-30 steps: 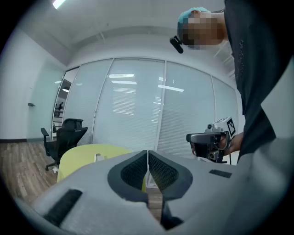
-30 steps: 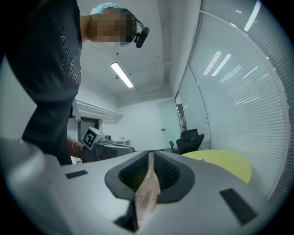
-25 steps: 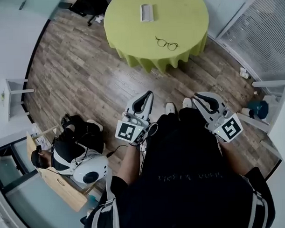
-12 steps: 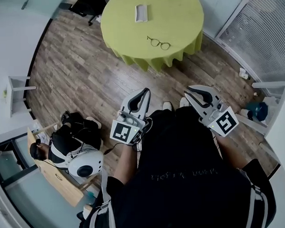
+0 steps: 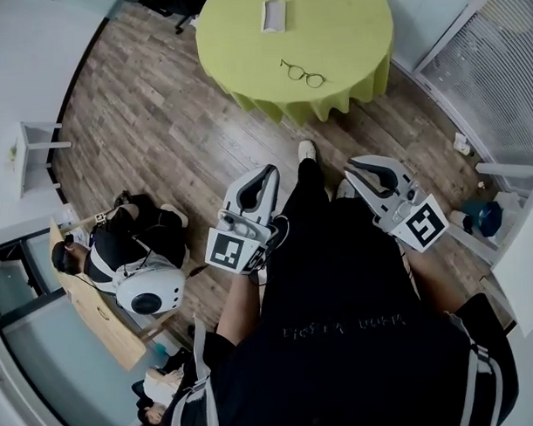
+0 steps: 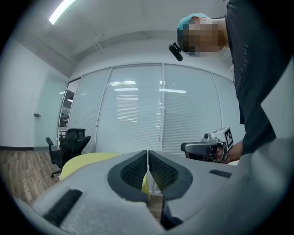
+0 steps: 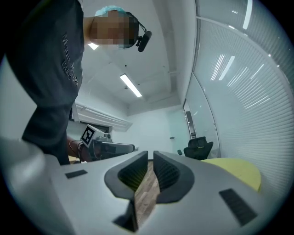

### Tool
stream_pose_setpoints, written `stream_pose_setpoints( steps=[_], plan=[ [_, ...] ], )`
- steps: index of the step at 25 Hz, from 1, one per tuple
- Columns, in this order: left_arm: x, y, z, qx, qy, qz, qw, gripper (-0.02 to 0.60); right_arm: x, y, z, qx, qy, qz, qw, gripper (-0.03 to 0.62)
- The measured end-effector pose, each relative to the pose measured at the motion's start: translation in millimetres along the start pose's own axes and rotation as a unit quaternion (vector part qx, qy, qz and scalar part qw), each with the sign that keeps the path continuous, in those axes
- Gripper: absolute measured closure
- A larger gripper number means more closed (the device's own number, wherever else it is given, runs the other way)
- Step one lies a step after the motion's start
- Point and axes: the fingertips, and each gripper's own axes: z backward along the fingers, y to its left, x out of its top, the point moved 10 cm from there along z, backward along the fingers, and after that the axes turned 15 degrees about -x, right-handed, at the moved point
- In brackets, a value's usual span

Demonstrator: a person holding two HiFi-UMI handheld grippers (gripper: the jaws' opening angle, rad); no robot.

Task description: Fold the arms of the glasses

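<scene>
Thin dark-framed glasses [image 5: 304, 75] lie with their arms spread on the round table under a yellow-green cloth [image 5: 348, 39], far ahead in the head view. Both grippers hang at waist height over the wooden floor, well short of the table. My left gripper [image 5: 270, 171] has its pads pressed together with nothing between them [image 6: 147, 152]. On the right gripper [image 5: 350, 167], the pads stand almost touching, a thin slit between them, and they hold nothing [image 7: 150, 153]. Each gripper view shows the other gripper from the side and part of the table, but not the glasses.
A light grey case [image 5: 274, 15] lies at the table's far side. A person sits on the floor at the left beside a white round device [image 5: 147, 295]. A black office chair [image 6: 69, 142] stands by the blinds. My foot [image 5: 307, 150] is stepped forward.
One leg has swung forward toward the table. Both grippers keep about the same height, with jaws unchanged.
</scene>
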Motion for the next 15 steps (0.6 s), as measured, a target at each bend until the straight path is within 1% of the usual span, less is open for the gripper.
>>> stream_pose_setpoints(
  steps=[3,7,10,15],
  plan=[
    [-3.6,9.7,-1.0,0.002,-0.004,-0.001,1.0,0.558,-5.6,-3.2,-9.2,0.003,0.005,-0.001,1.0,0.56],
    [-8.6,32.3,-6.0,-0.003,-0.013,0.0,0.9999,0.558,-14.2,-15.3,-24.3,0.0,0.026,0.02,0.999,0.56],
    [-7.3,49.0,-6.0,-0.003,-0.021,0.002,0.9998,0.558,-11.6,-18.6,-35.8,-0.008,0.029,0.014,0.999,0.56],
    [-10.8,79.7,-13.4,0.007,-0.017,0.018,0.9997,0.558,-16.7,-30.1,-59.8,-0.004,0.047,0.015,0.999,0.56]
  ],
)
